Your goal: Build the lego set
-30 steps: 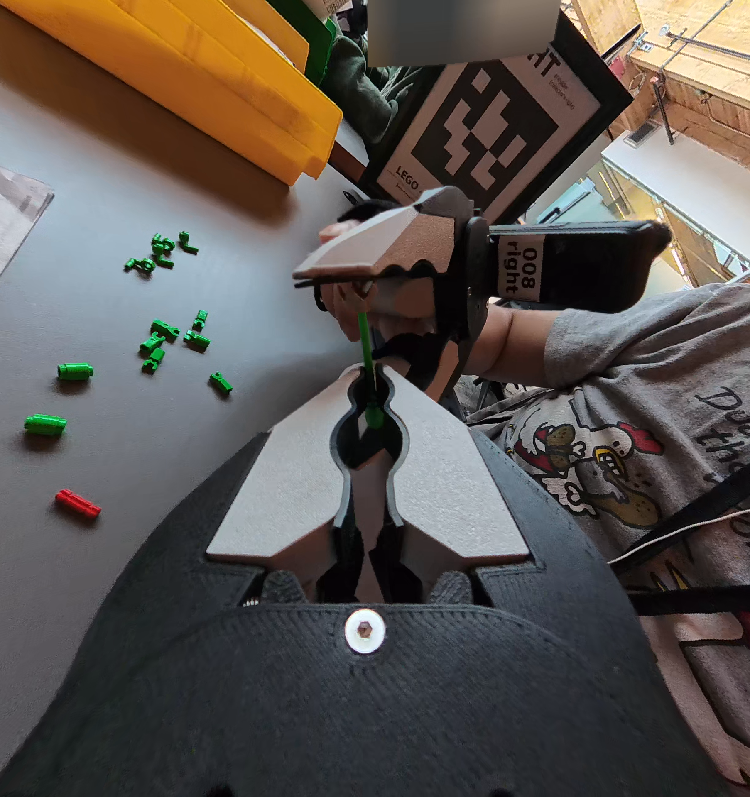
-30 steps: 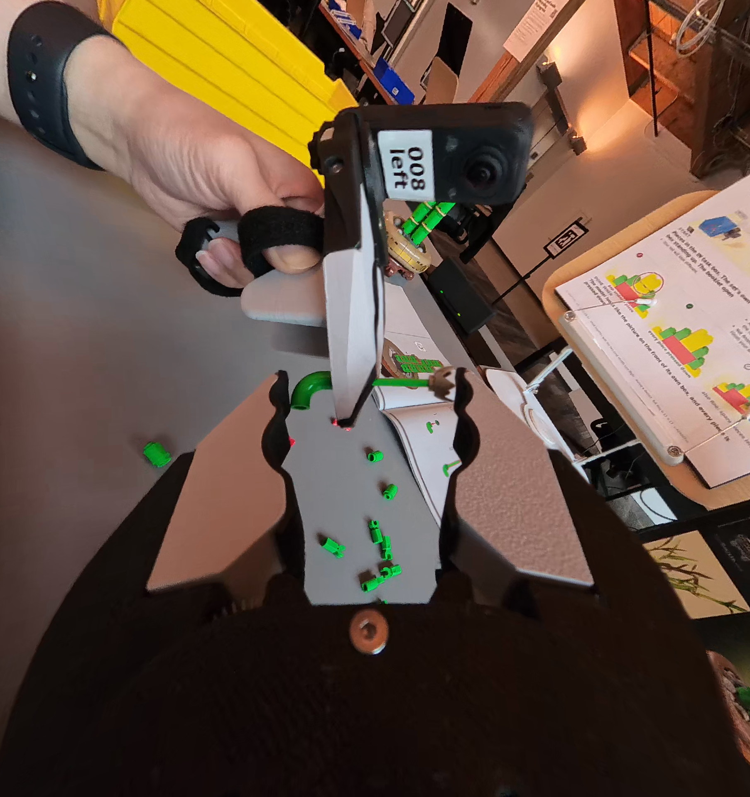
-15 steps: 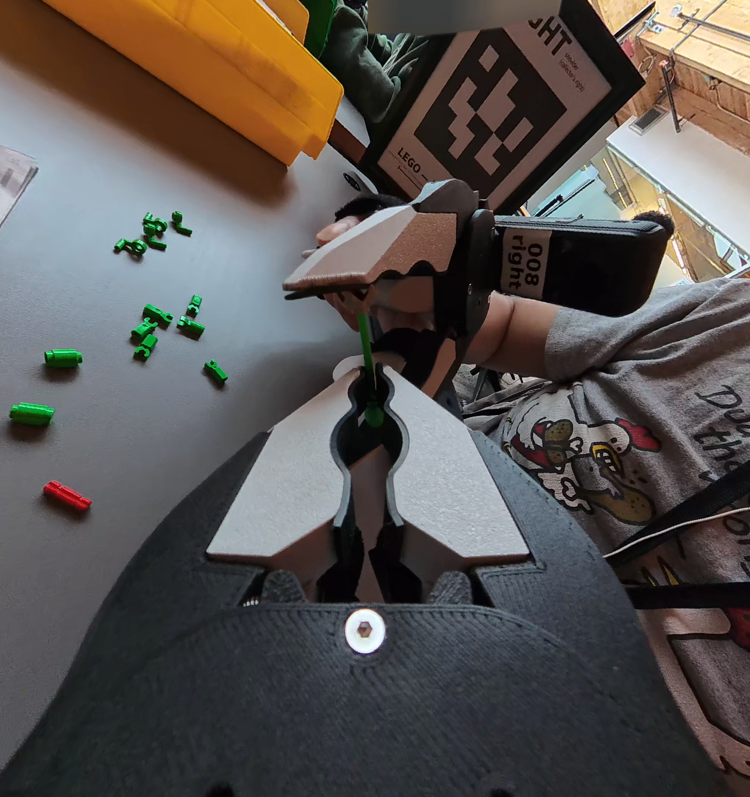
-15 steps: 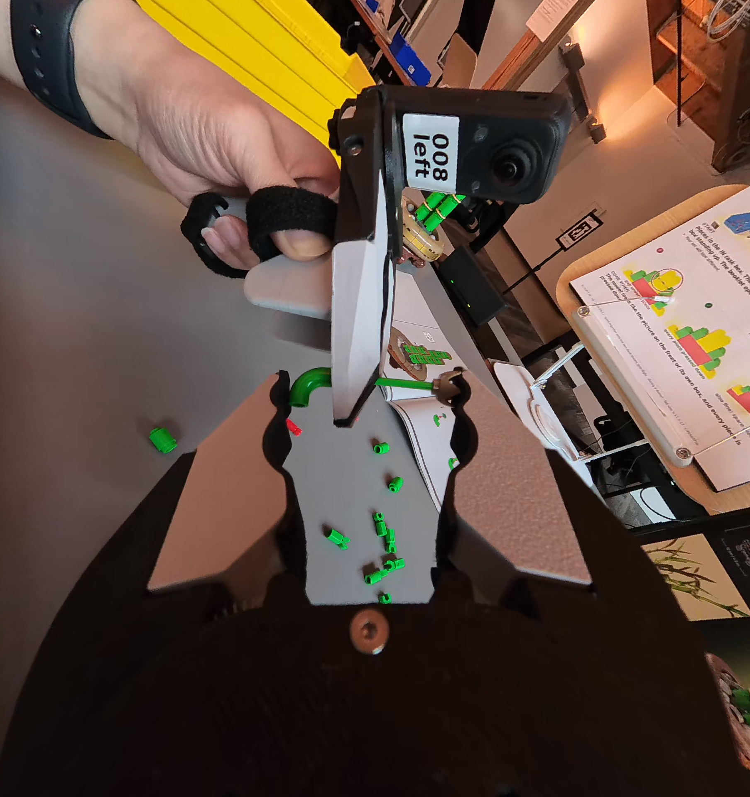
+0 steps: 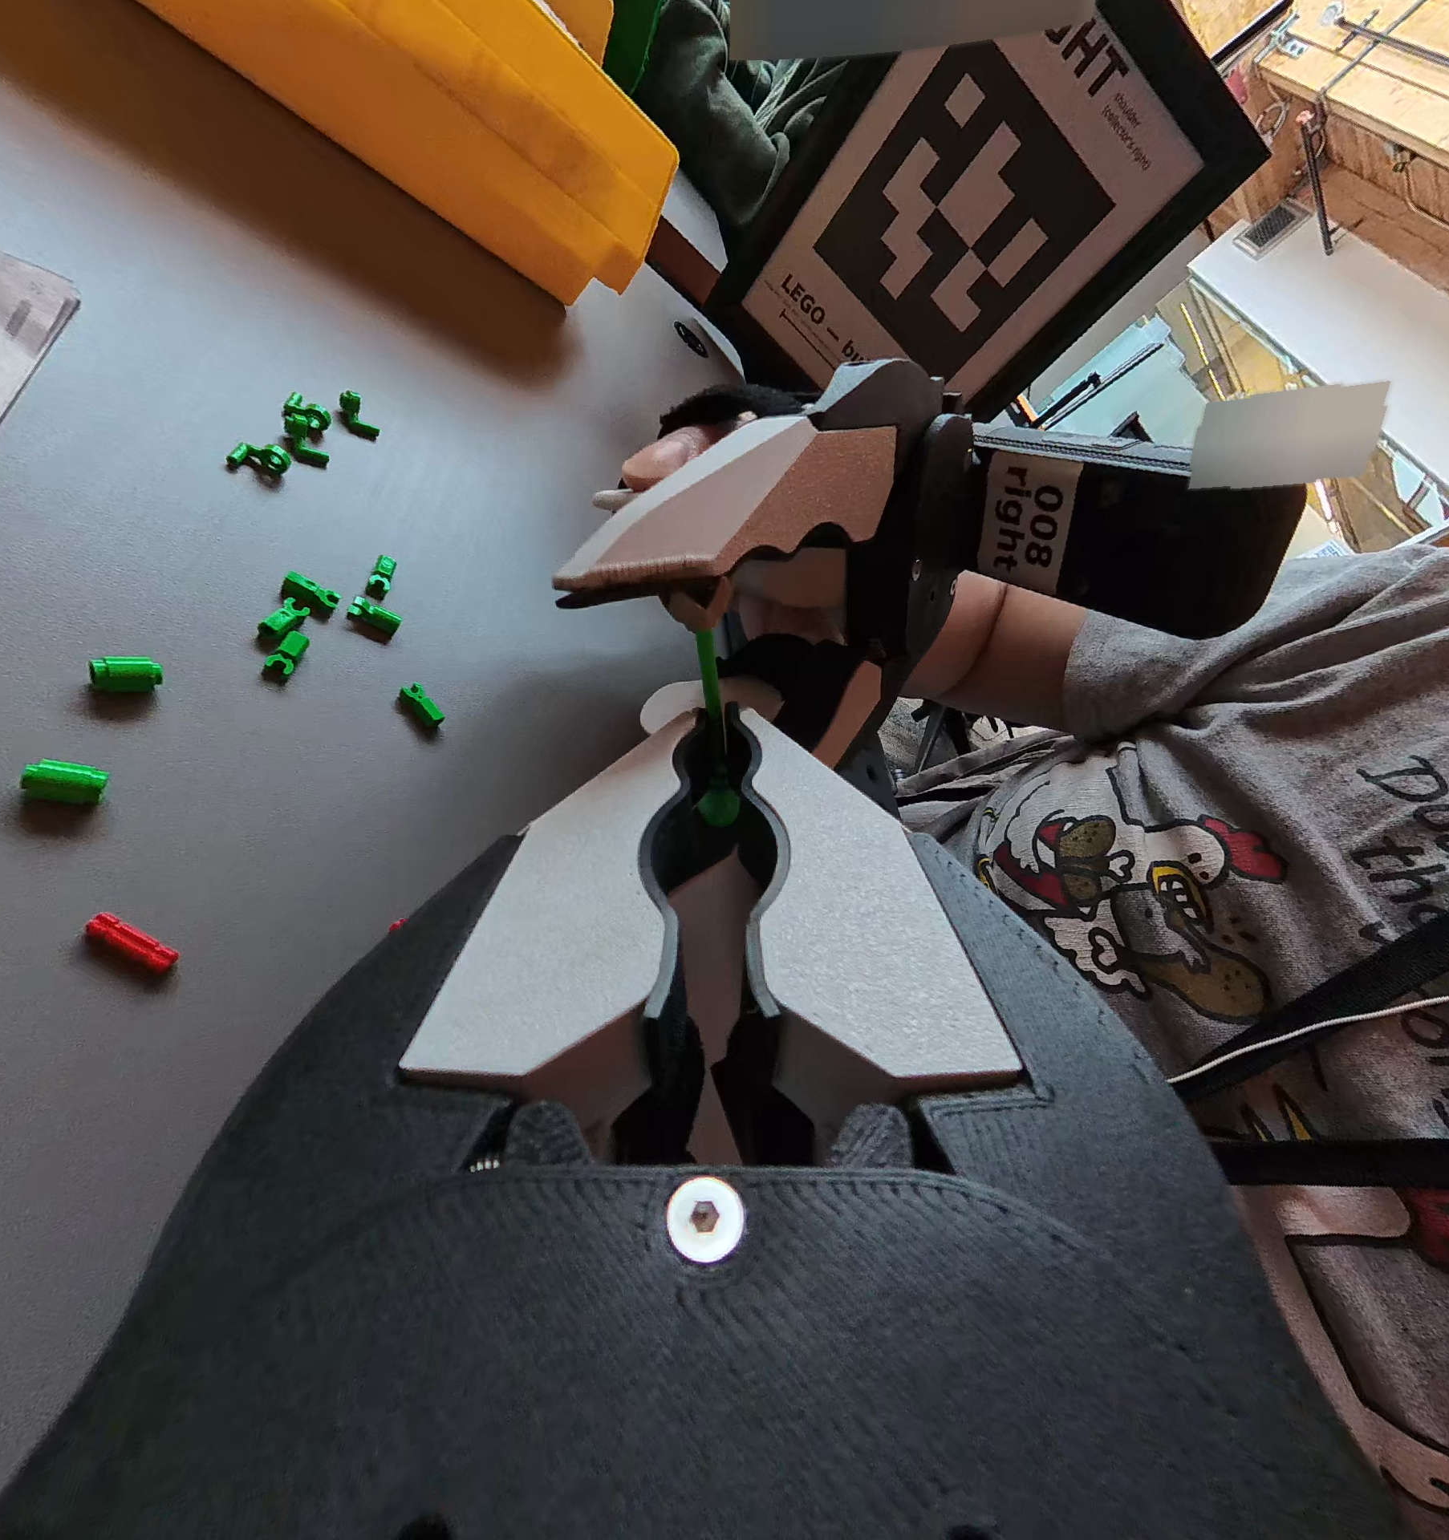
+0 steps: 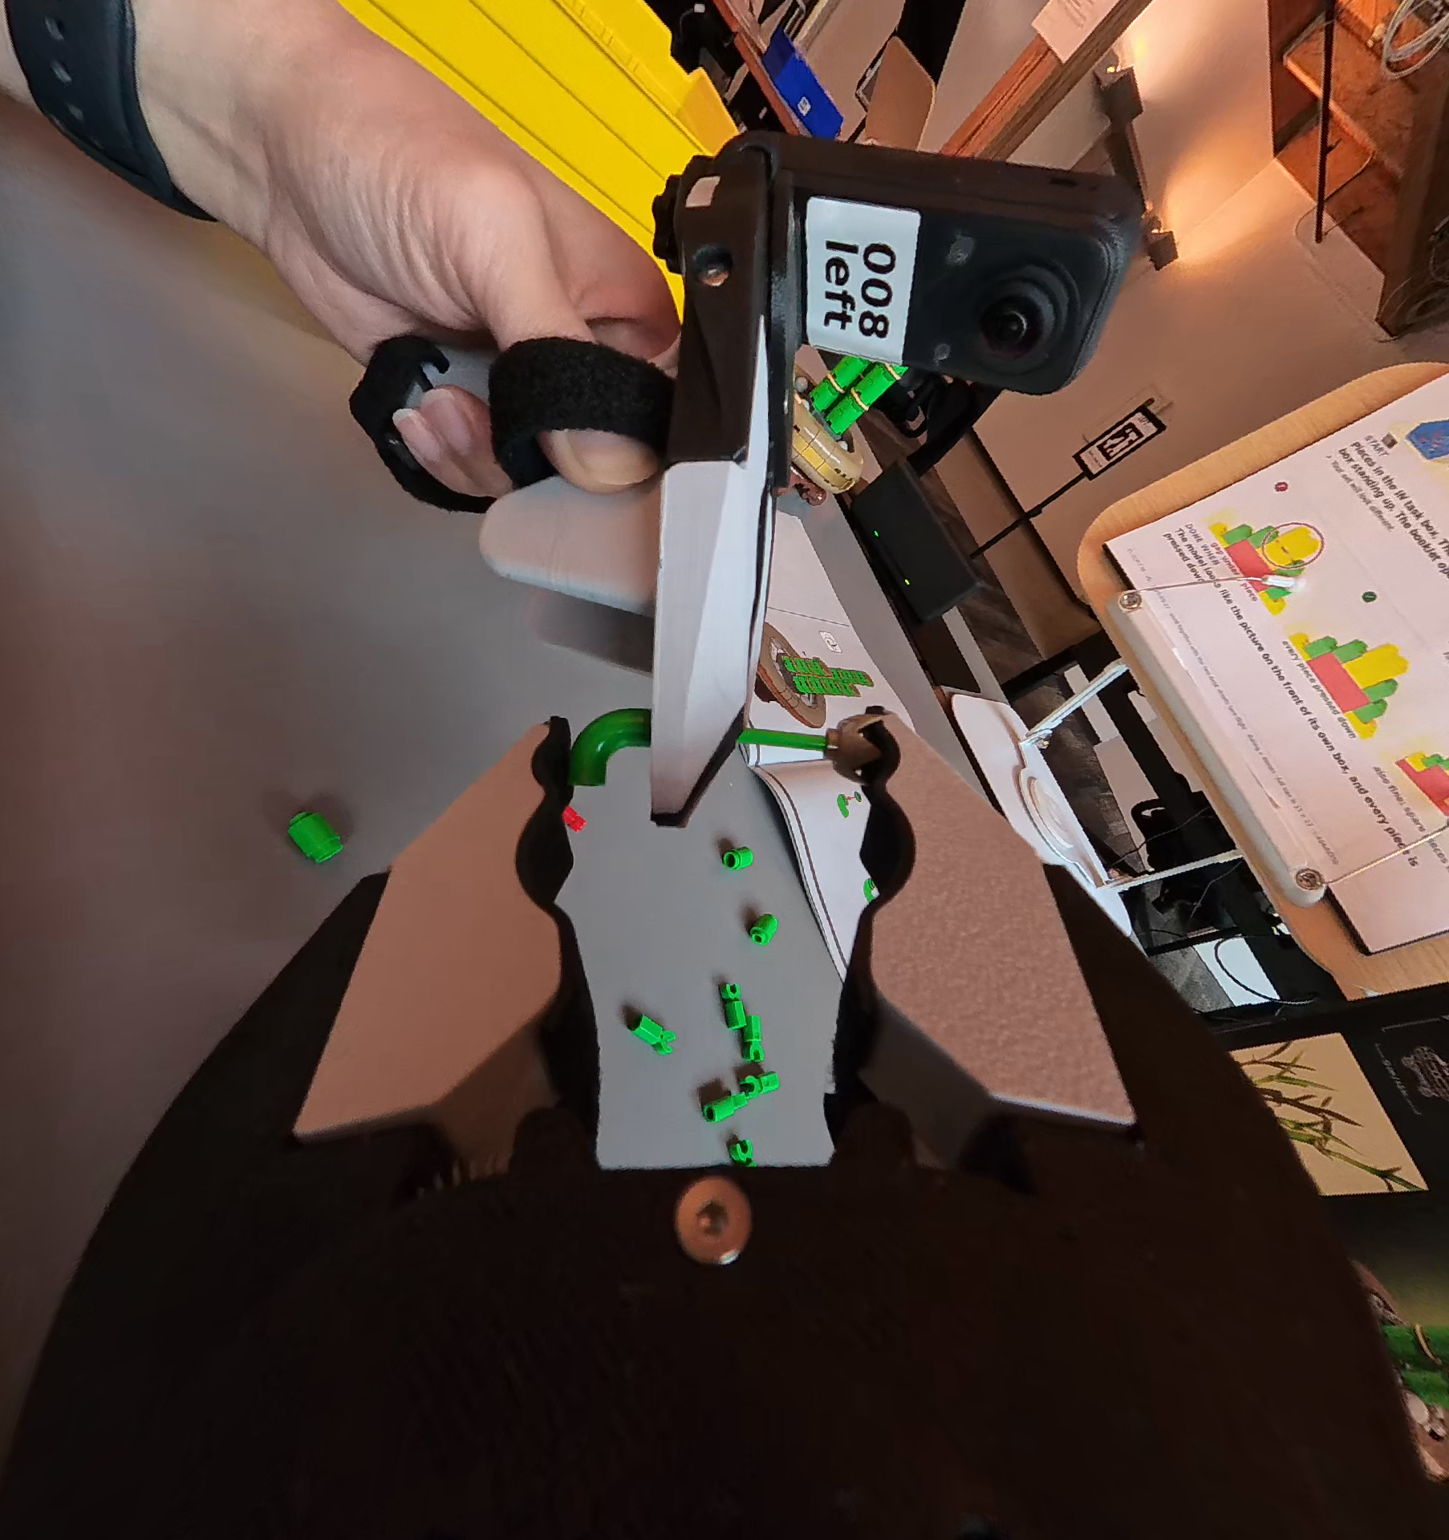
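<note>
Both tongs drifted slightly over the grey table (image 5: 304, 833): left tongs (image 5: 714, 733) pinching green stem (image 5: 709, 667), right tongs (image 6: 717, 733) wide

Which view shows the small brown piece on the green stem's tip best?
Right wrist view: the brown piece sits unobstructed at the end of the green stem, against one finger of the open right gripper. Left wrist view shows it smaller, tucked under the right gripper's finger.
</note>
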Demonstrator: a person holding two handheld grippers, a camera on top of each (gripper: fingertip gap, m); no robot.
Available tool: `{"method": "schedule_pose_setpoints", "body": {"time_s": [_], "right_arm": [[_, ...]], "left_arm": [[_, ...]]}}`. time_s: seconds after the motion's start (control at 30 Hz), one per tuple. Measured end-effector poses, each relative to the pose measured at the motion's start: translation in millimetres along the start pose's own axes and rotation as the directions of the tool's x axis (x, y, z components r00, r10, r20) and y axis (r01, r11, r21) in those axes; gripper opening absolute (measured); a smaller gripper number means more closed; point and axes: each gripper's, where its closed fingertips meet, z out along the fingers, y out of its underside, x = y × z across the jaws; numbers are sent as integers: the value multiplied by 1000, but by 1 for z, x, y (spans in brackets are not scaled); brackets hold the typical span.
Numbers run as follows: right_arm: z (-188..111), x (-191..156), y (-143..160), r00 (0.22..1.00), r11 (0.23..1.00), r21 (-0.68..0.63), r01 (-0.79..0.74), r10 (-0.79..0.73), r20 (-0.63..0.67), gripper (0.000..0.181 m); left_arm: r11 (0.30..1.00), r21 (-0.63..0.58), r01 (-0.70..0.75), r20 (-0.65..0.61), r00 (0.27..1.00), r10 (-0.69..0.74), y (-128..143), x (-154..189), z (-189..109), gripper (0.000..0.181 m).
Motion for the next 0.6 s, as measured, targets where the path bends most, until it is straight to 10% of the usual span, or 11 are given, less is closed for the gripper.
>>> {"method": "schedule_pose_setpoints", "body": {"time_s": [0.6], "right_arm": [[0,9,2,998,1000,-7,6,-6,-59,69]], "left_arm": [[996,66,60,-8,998,-60,-7,-7,-4,0]]}}
